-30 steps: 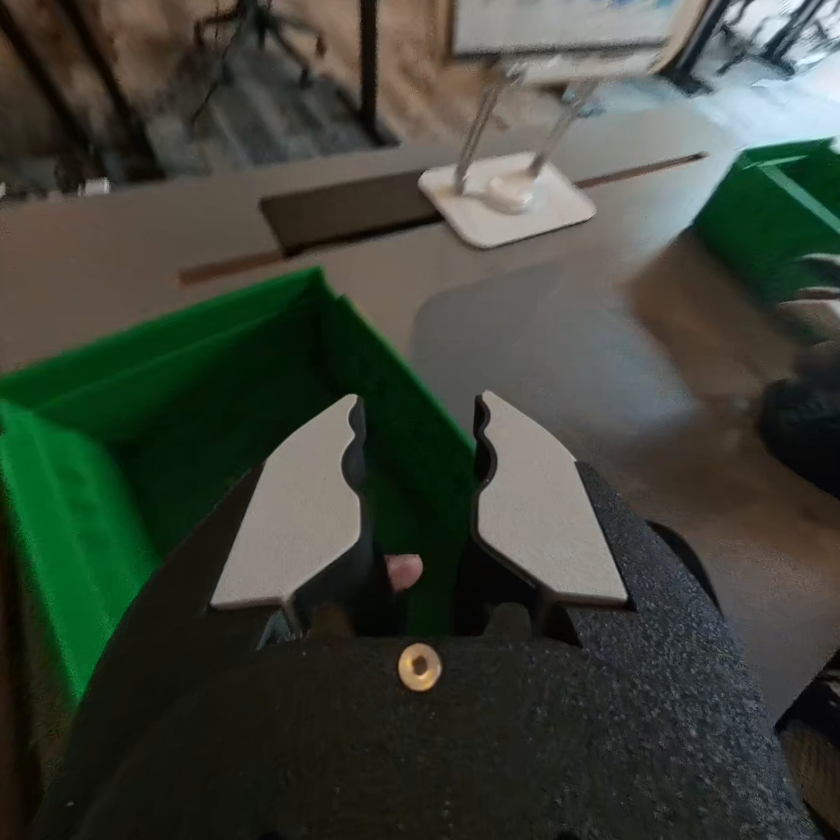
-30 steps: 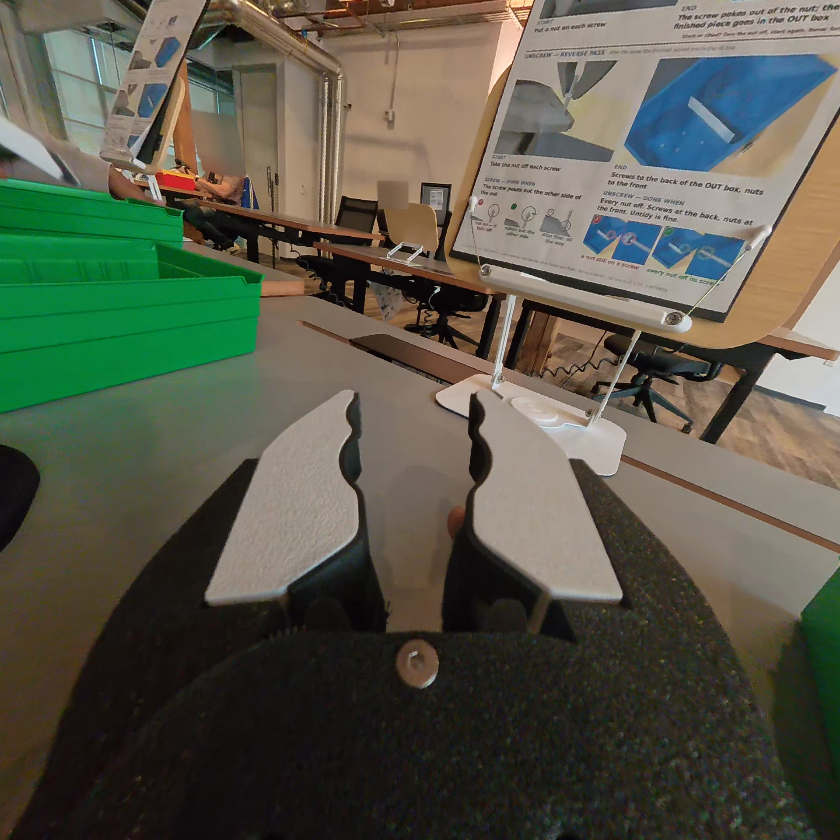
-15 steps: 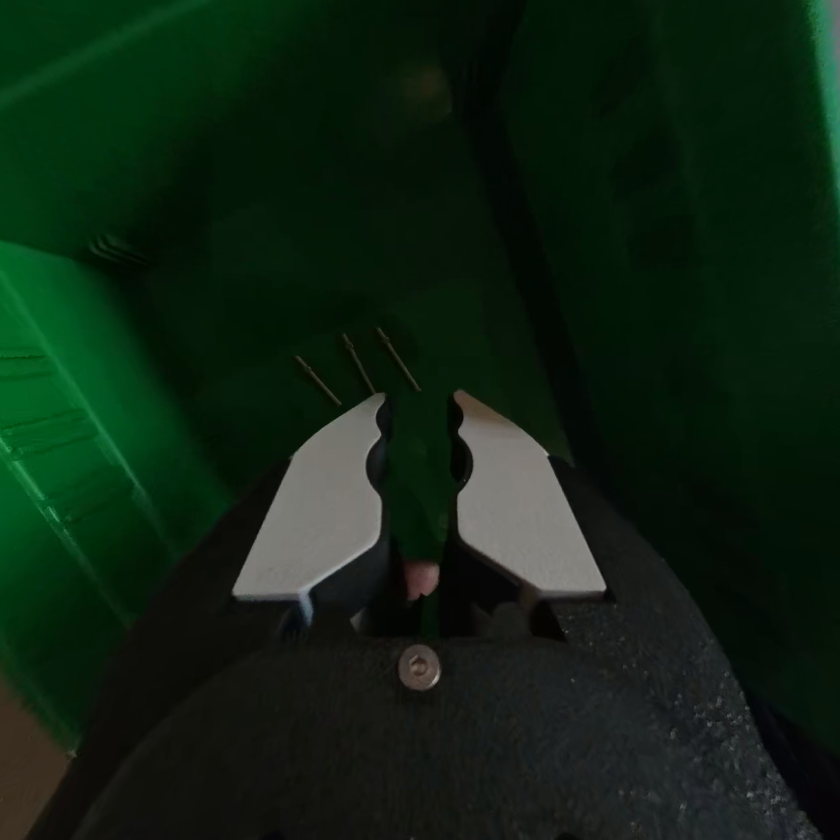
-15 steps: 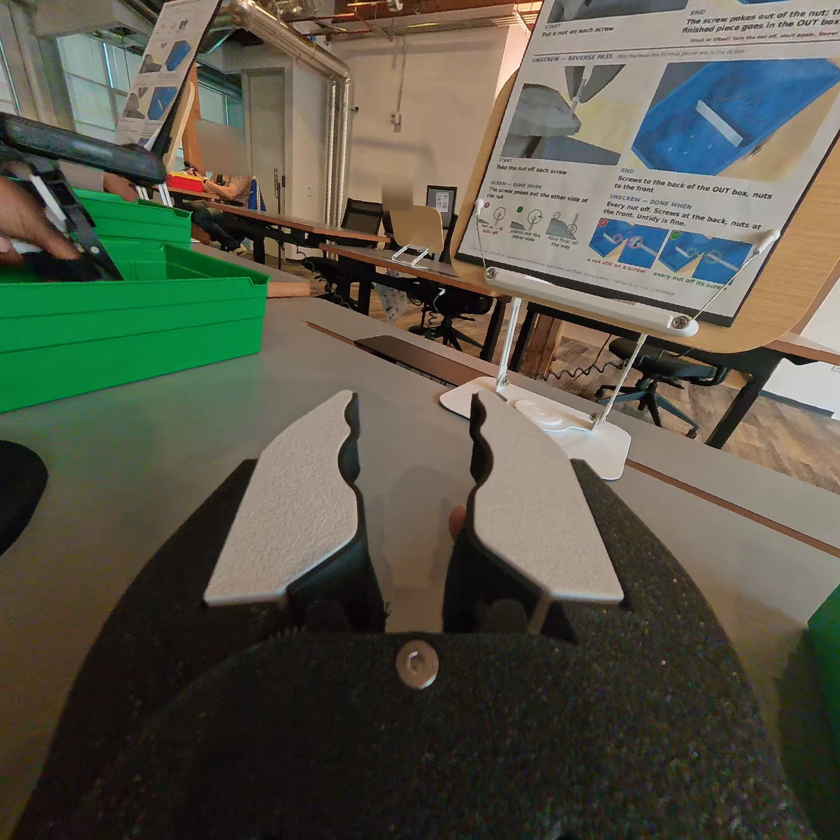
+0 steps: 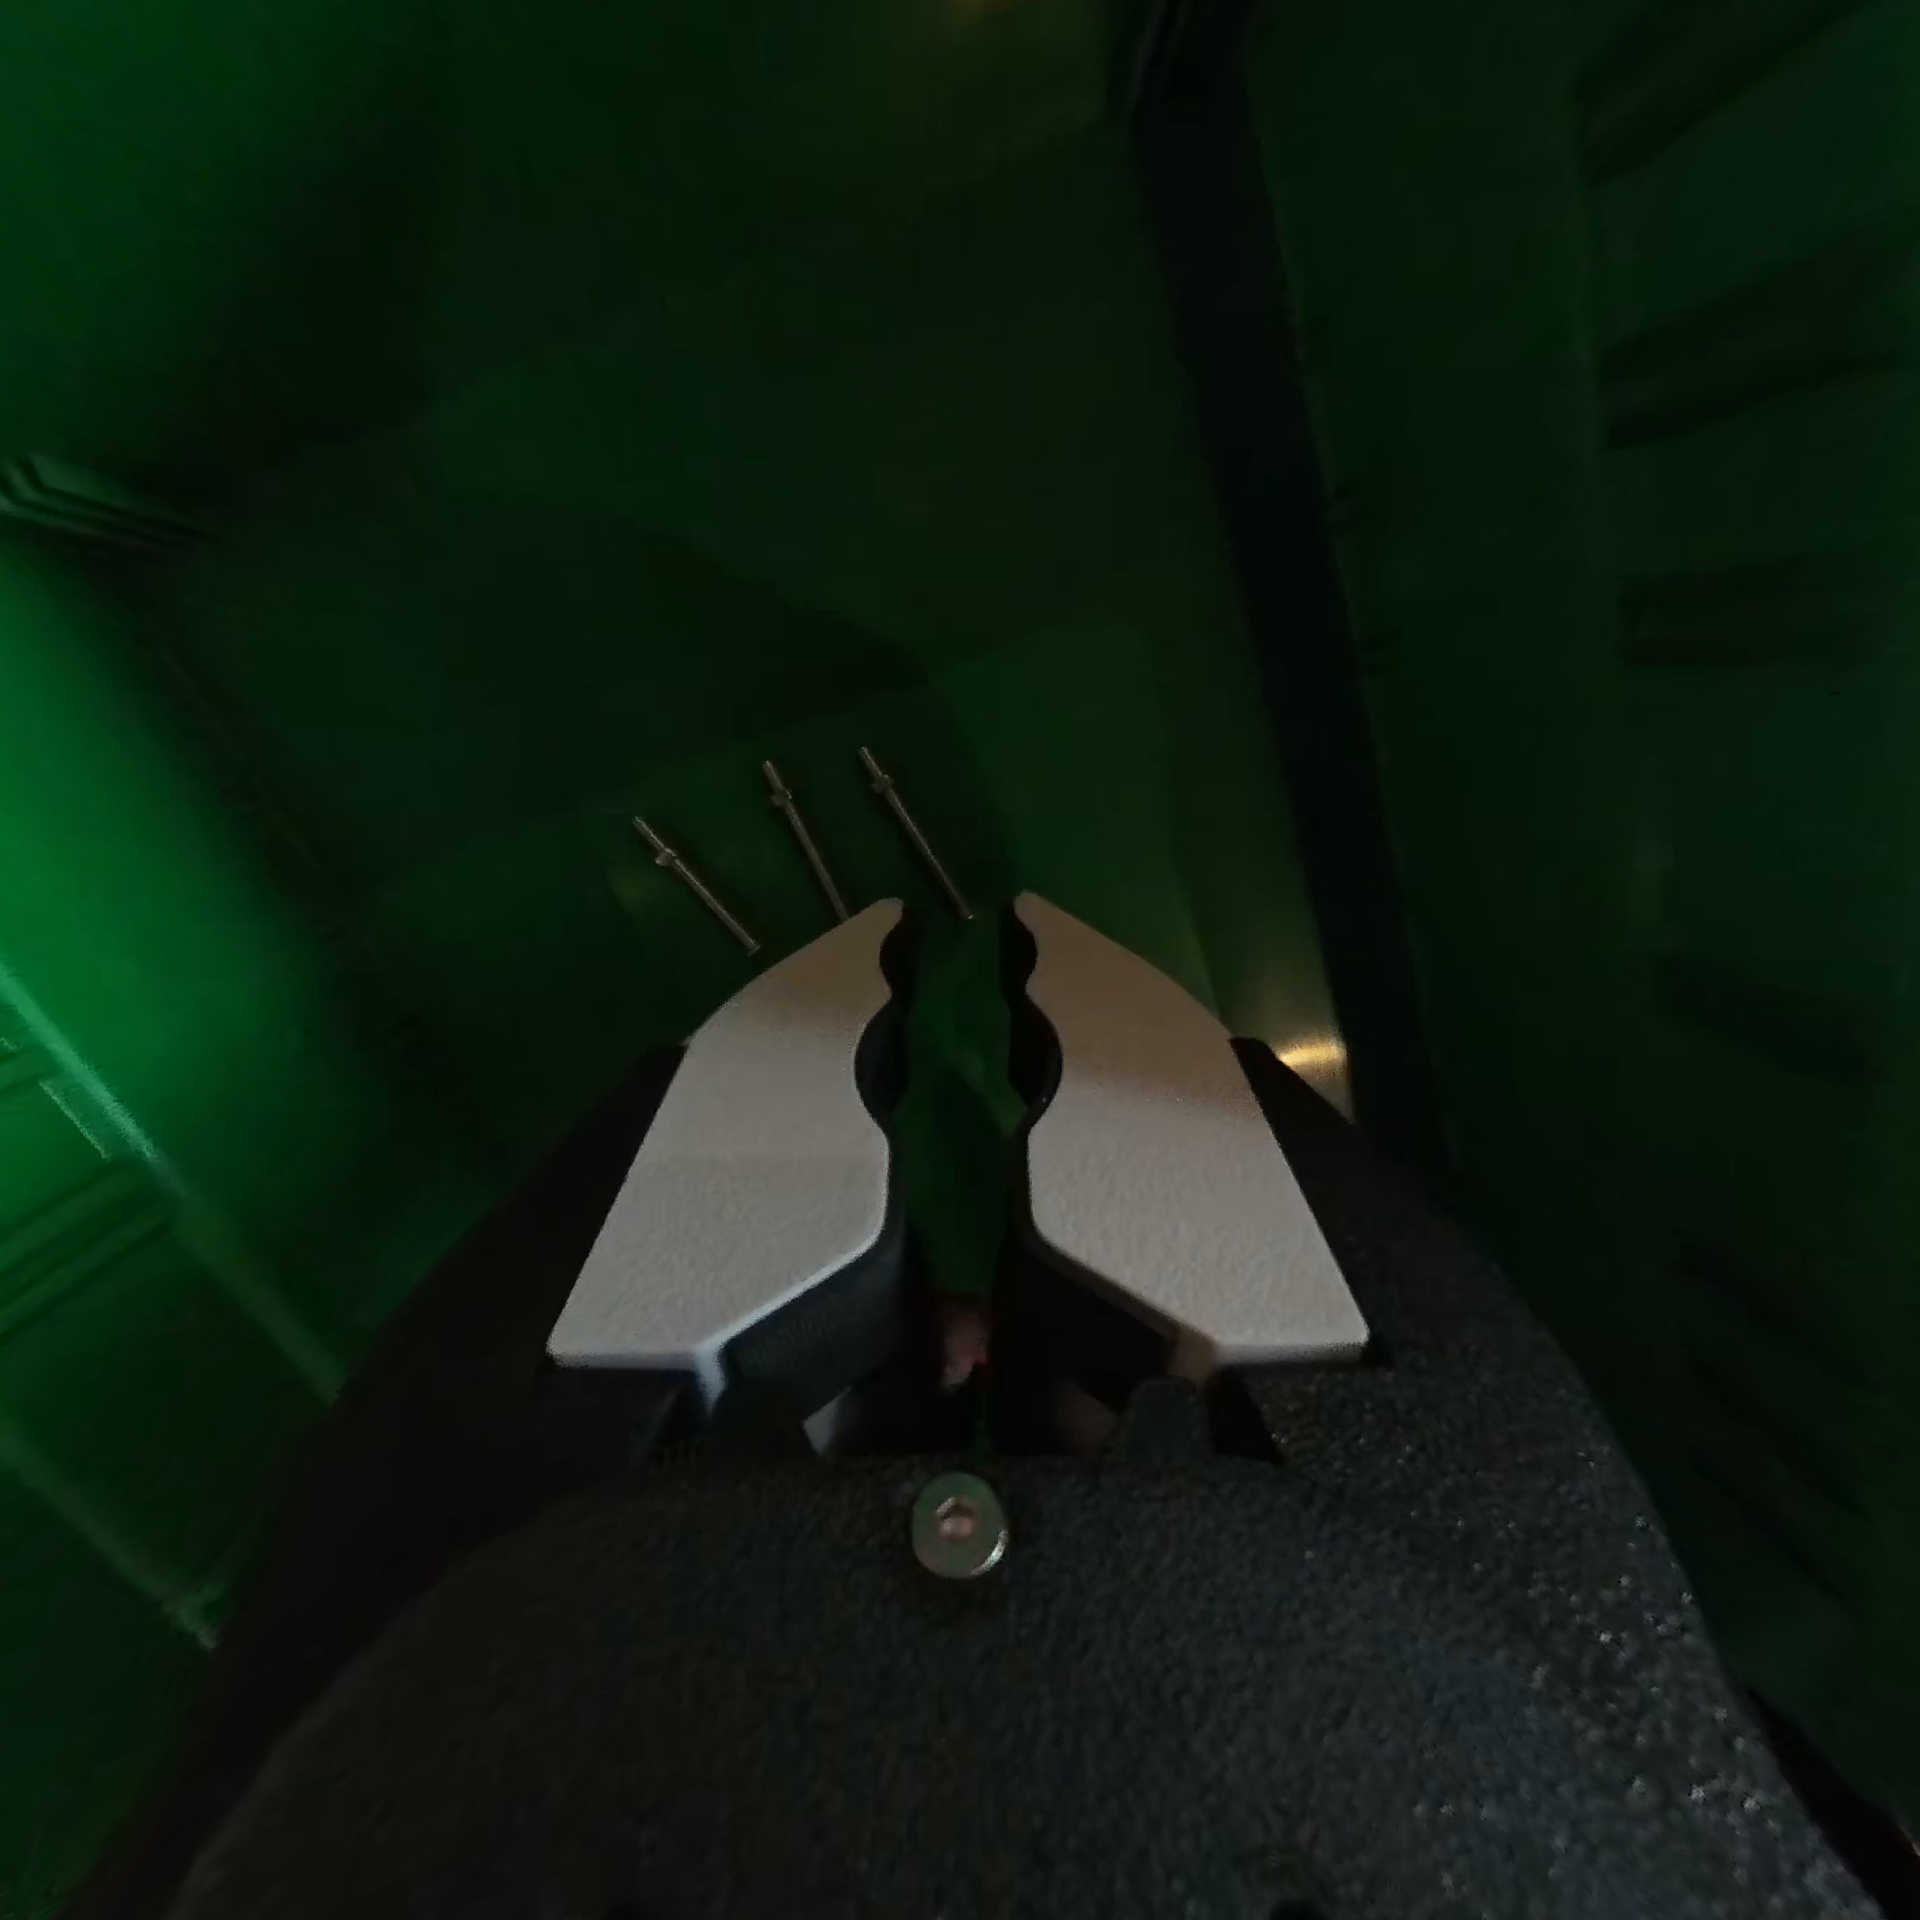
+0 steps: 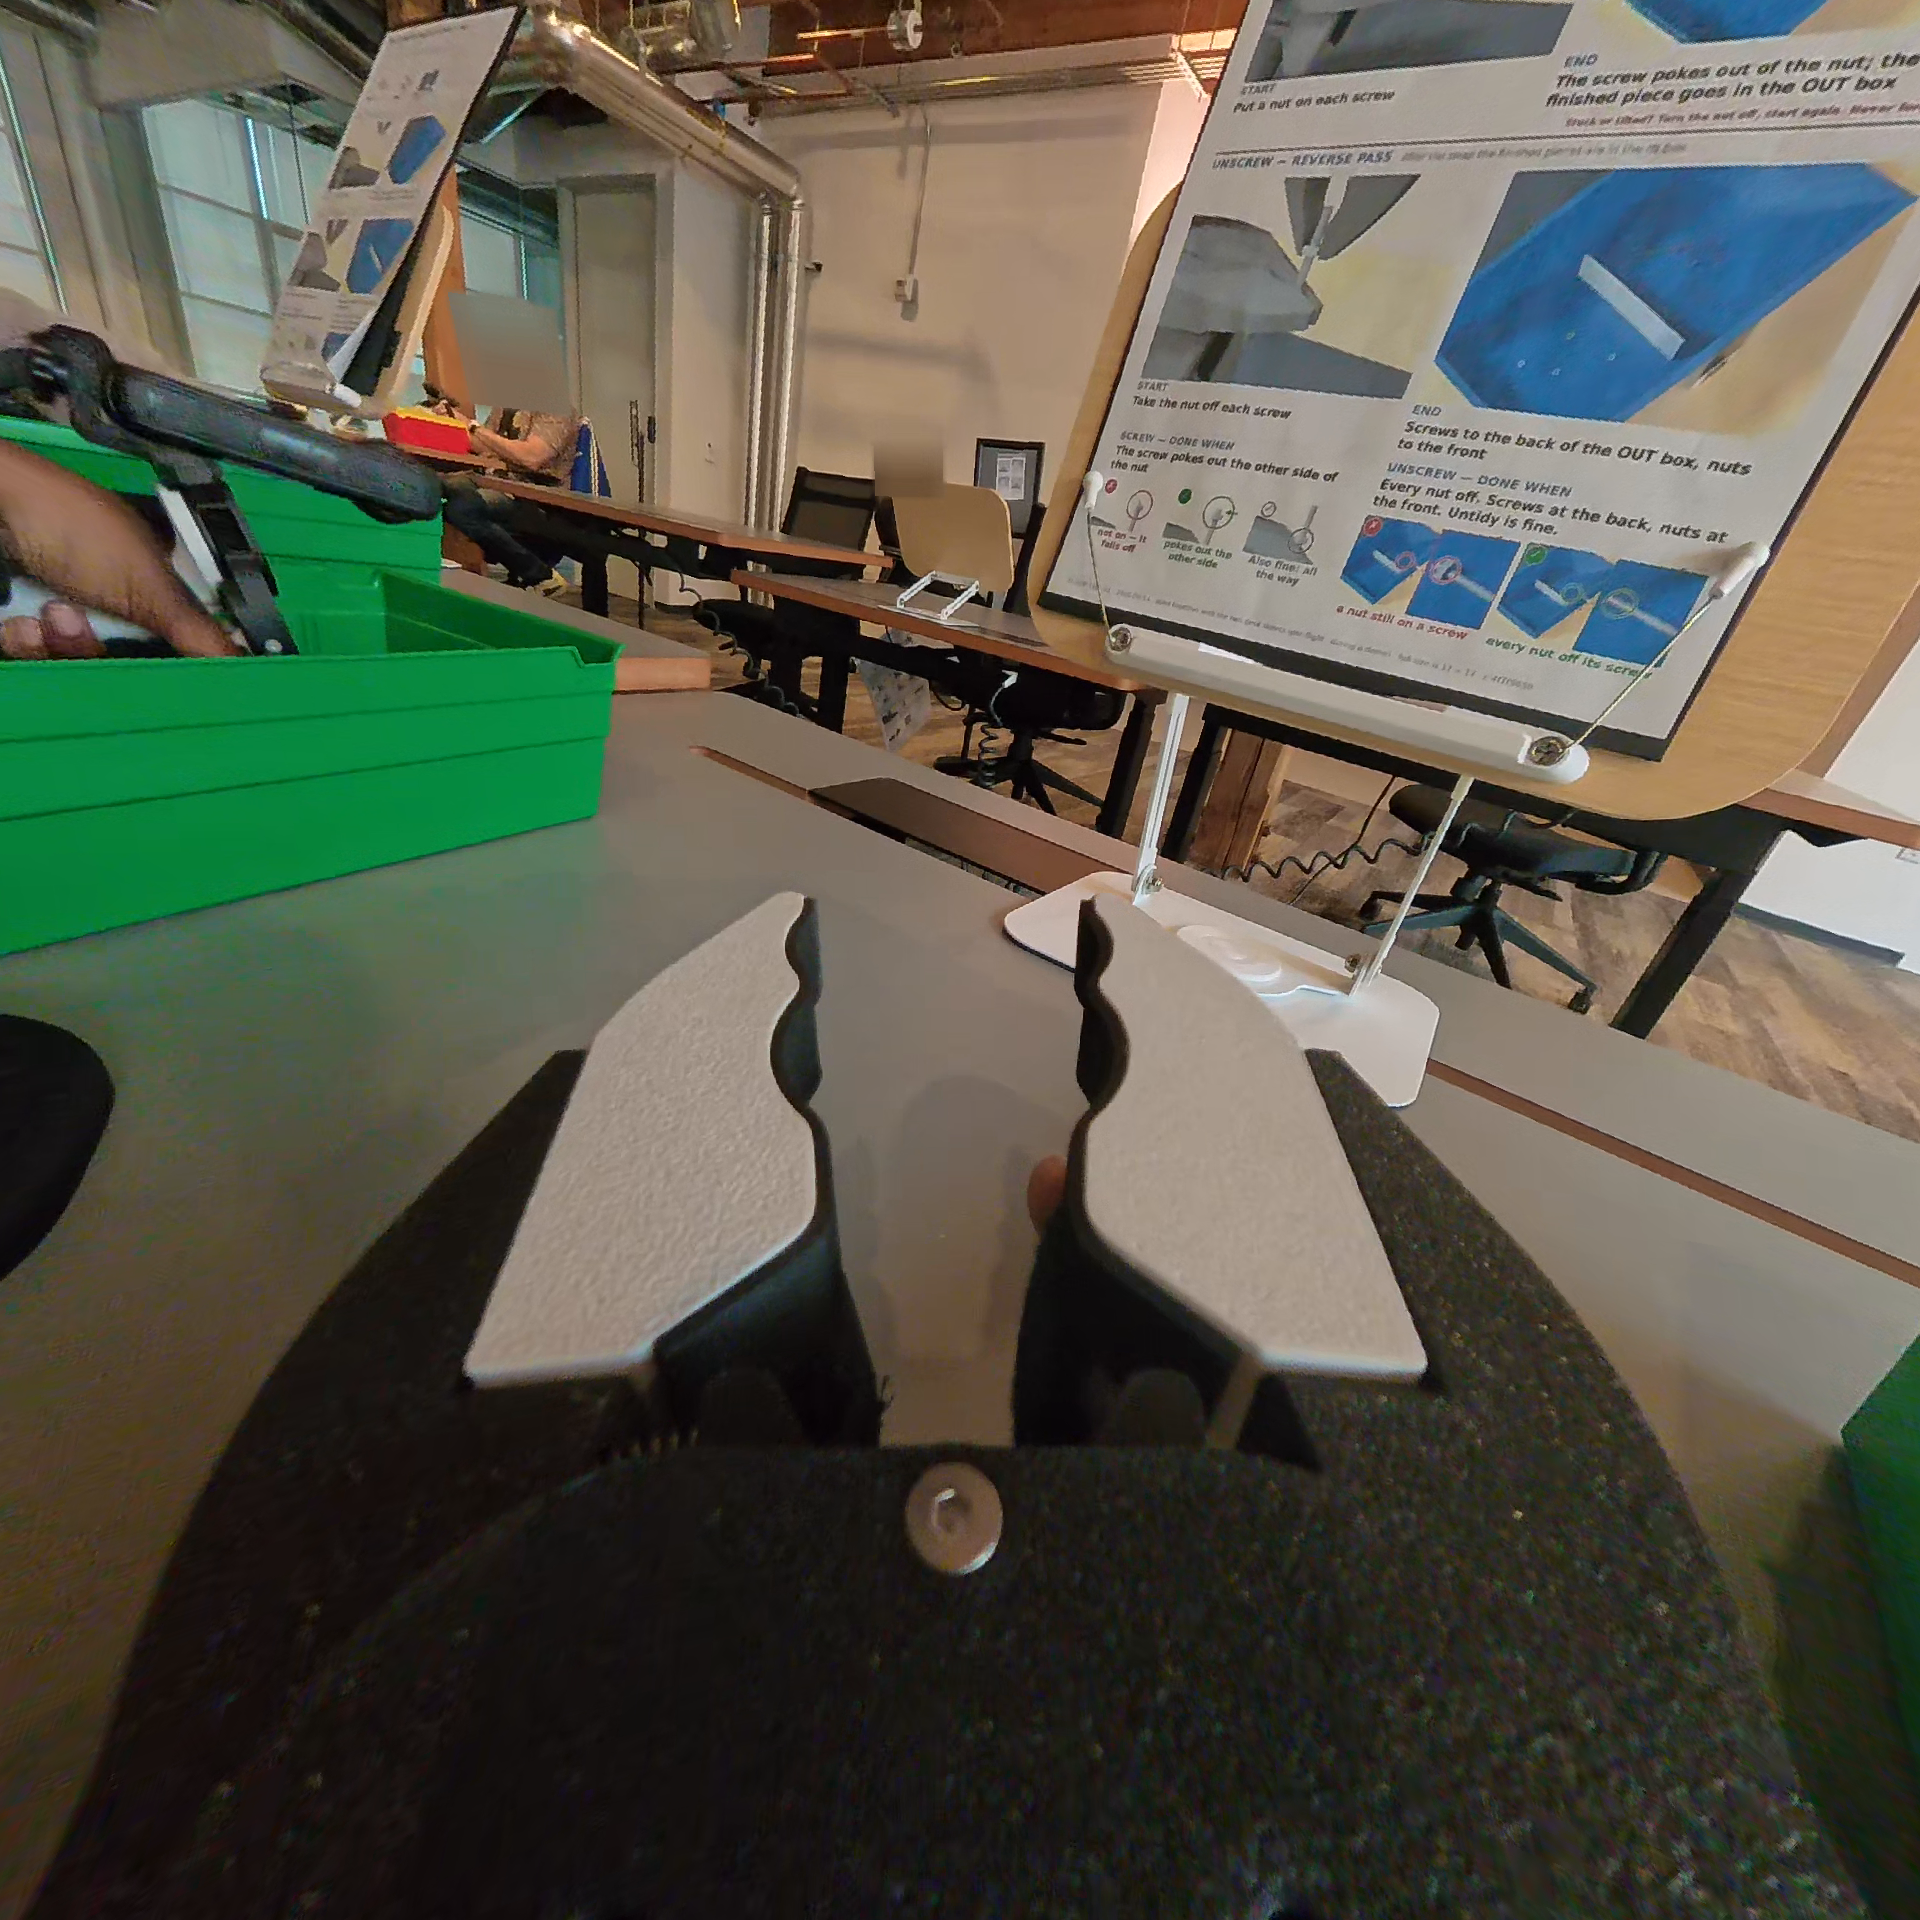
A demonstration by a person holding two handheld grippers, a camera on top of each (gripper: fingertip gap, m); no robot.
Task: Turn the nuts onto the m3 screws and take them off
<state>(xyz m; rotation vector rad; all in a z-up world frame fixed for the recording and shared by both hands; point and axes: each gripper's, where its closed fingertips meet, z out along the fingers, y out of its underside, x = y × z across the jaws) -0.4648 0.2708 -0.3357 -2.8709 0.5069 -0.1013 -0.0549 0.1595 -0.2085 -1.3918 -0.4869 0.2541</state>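
In the left wrist view my left gripper [image 5: 958,909] is deep inside a dim green bin [image 5: 73,831]. Three thin screws lie on its floor, each with a small nut near its far end: a left one [image 5: 694,883], a middle one [image 5: 802,840] and a right one [image 5: 914,831]. The jaws are narrowed but still apart. The near end of the right screw lies just ahead of the gap, and no pad presses on it. My right gripper [image 6: 945,914] is open and empty over the grey table [image 6: 364,1039]. The left gripper [image 6: 218,488] also shows there, dipped into the green bin [image 6: 312,748].
A dark divider [image 5: 1278,623] runs down the bin on the right. An instruction board [image 6: 1455,364] stands on a white base [image 6: 1278,977] ahead of the right gripper. Another green bin [image 6: 1886,1507] is at the right edge, and a black object [image 6: 42,1122] at the left. One gripper's finger ends stand about 45 centimetres off the other's.
My left gripper moved from above the bin's rim down into it, close to the screws, and its jaws narrowed. The right gripper stayed in place and open.
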